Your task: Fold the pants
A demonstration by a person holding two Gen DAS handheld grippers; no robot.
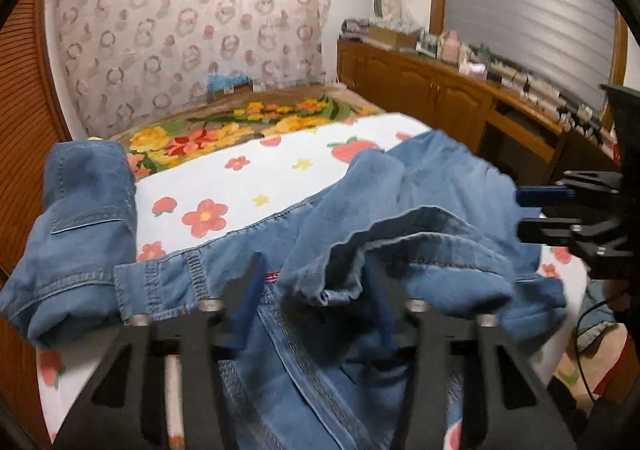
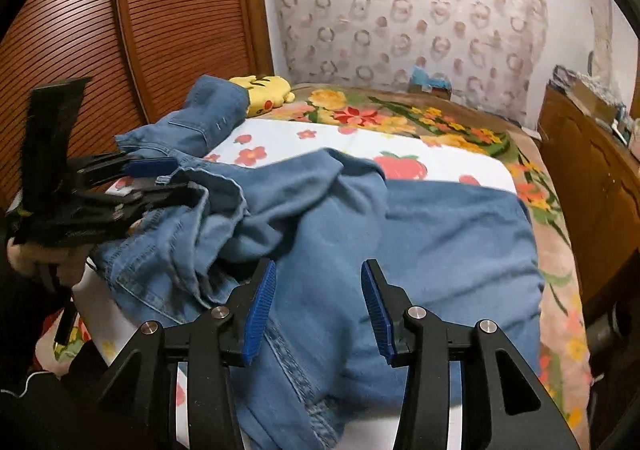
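Blue denim pants (image 1: 420, 189) (image 2: 440, 242) lie crumpled across a white flower-print sheet (image 1: 248, 177) on the bed. One leg (image 1: 88, 209) (image 2: 212, 109) stretches off to the far left. My left gripper (image 1: 314, 282) (image 2: 176, 177) has a raised, bunched hem fold filling the space between its fingers, and the denim drapes over the right finger. My right gripper (image 2: 318, 290) (image 1: 524, 213) hovers open just above the flat part of the pants. Its blue pads (image 2: 260, 310) stand apart with no cloth pinched between them.
A yellow plush toy (image 2: 264, 89) lies by the far pant leg. A slatted wooden door (image 2: 160, 9) runs along the left of the bed, and a wooden cabinet (image 1: 420, 85) with clutter on top along the right. A floral blanket (image 1: 192, 137) covers the far bed.
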